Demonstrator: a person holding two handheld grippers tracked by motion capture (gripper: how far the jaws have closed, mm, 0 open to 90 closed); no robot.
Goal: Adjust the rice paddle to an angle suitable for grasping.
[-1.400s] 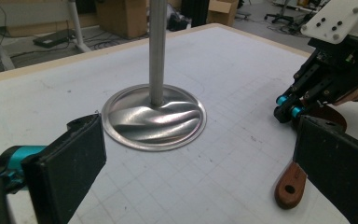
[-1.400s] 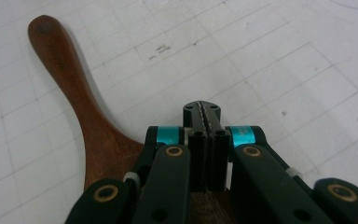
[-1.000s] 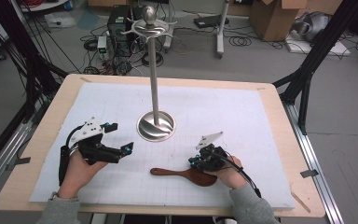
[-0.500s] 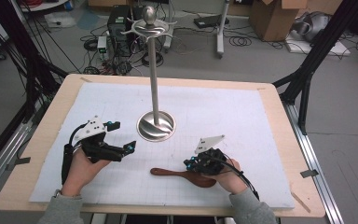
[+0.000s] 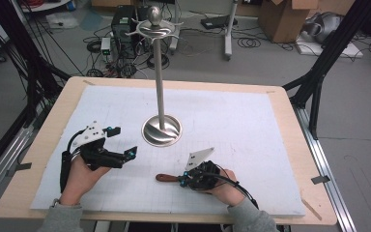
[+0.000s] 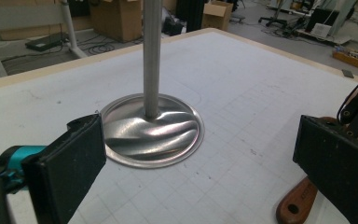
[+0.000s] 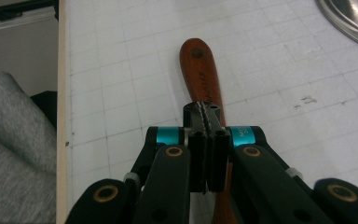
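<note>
Tabletop [image 5: 280, 104] of pale wood, covered by a white gridded mat [image 5: 251, 140]; beyond its far edge I see grey floor with cables, a black case and cardboard boxes [image 5: 282, 17]. Steel stand [image 5: 160, 87]: a slim upright pole on a round, rippled base plate [image 6: 151, 130], set near the mat's middle, with curved hooks under a ball at the top. The plate carries nothing besides its pole. Left gripper [image 5: 121, 141]: jaws spread wide and unoccupied, just left of the base plate, which shows between its pads in the left gripper view. Right gripper [image 5: 182, 180]: jaws clenched together low over the mat near the front edge. Wooden handle [image 7: 200, 72], reddish brown with a hole at its rounded end, lies flat directly beneath the closed tips and runs on ahead of them; I cannot tell whether the pads pinch it.
</note>
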